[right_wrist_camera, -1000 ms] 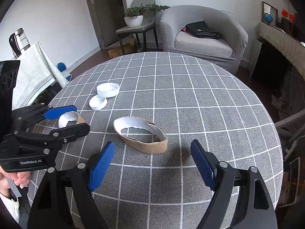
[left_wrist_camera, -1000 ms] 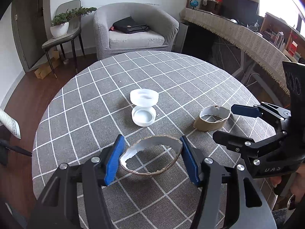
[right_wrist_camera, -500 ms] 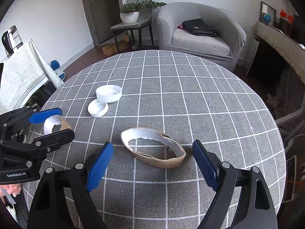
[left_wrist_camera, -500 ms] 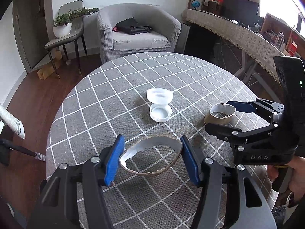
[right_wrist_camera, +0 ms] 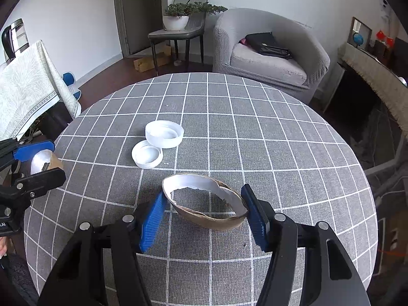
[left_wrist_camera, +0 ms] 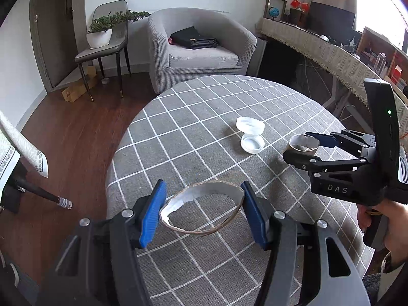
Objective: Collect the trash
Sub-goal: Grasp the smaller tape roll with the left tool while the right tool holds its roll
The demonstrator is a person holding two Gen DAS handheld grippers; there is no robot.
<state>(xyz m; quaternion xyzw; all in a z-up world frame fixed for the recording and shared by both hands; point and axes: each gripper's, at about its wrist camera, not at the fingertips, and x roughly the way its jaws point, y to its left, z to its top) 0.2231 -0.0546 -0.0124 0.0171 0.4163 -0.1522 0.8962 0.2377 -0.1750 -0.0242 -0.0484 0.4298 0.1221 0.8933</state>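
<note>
In the left wrist view my left gripper (left_wrist_camera: pixel 201 211) is shut on a torn brown paper ring (left_wrist_camera: pixel 204 191) with a white inside, held a little above the grey checked round table (left_wrist_camera: pixel 178 132). The right wrist view shows that gripper (right_wrist_camera: pixel 33 160) with its ring (right_wrist_camera: pixel 42 159) at the left edge. My right gripper (right_wrist_camera: pixel 204 214) straddles a second torn paper ring (right_wrist_camera: pixel 209 219) on the cloth. Its jaws are closing, and both blue pads touch the ring's ends. From the left wrist view, the right gripper (left_wrist_camera: pixel 306 148) holds that ring (left_wrist_camera: pixel 303 144) between its fingers.
Two white plastic lids (right_wrist_camera: pixel 164 134) (right_wrist_camera: pixel 147 154) lie side by side mid-table, beyond both rings. Behind the table stand a grey armchair (right_wrist_camera: pixel 267 58) with a black bag and a chair with a potted plant (right_wrist_camera: pixel 178 17). A cloth-draped stand (right_wrist_camera: pixel 28 89) is at the left.
My left gripper has carried its ring toward the table's left edge. My right gripper moved forward over the second ring and its jaws narrowed onto it.
</note>
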